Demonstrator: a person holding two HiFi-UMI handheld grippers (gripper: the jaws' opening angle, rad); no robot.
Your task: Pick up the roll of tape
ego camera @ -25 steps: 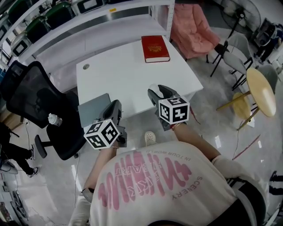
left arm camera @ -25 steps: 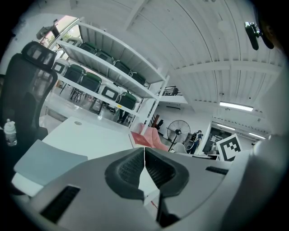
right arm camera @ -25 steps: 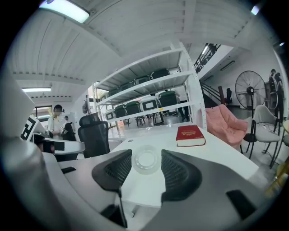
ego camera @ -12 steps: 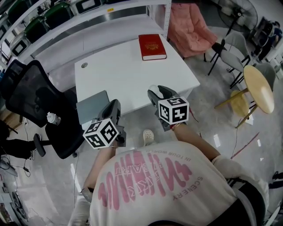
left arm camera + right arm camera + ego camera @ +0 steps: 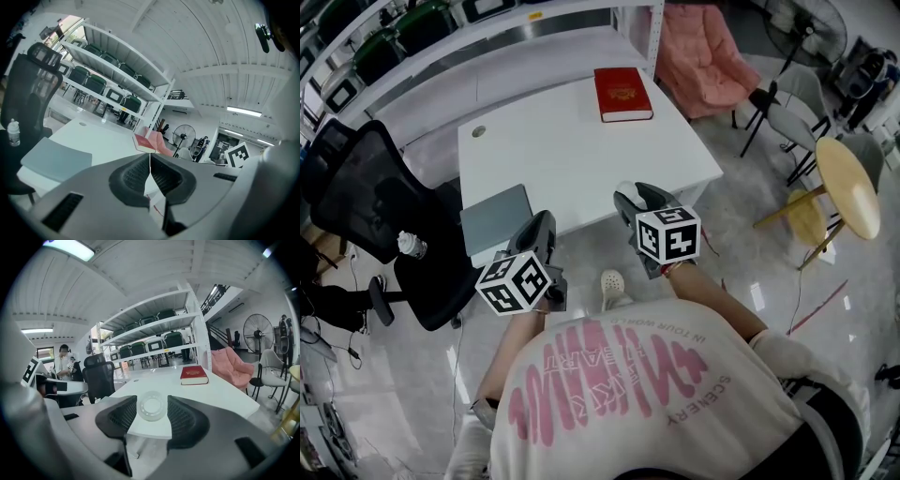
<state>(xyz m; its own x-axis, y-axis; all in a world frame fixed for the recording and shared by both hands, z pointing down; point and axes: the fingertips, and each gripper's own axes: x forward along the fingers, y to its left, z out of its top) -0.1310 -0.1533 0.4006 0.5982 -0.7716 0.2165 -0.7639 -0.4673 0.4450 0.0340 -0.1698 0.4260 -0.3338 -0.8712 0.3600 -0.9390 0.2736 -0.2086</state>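
Observation:
A clear roll of tape [image 5: 151, 406] sits between the jaws of my right gripper [image 5: 151, 414], and both pads touch its sides. In the head view it is a pale blob [image 5: 625, 193] at the tip of the right gripper [image 5: 630, 199], held in the air just off the near edge of the white table [image 5: 572, 155]. My left gripper [image 5: 542, 228] hovers beside the table's near left corner. Its pads [image 5: 138, 174] meet in a thin line with nothing between them.
A red book [image 5: 622, 94] lies at the table's far right and a grey flat case [image 5: 495, 217] overhangs its near left corner. A black office chair [image 5: 375, 220] carrying a bottle [image 5: 411, 246] stands on the left. Right of the table are a pink armchair [image 5: 703, 61] and a round wooden table [image 5: 853, 192].
Both grippers keep their pose and the roll stays in the right jaws. The table has slid slightly up and left in the head view.

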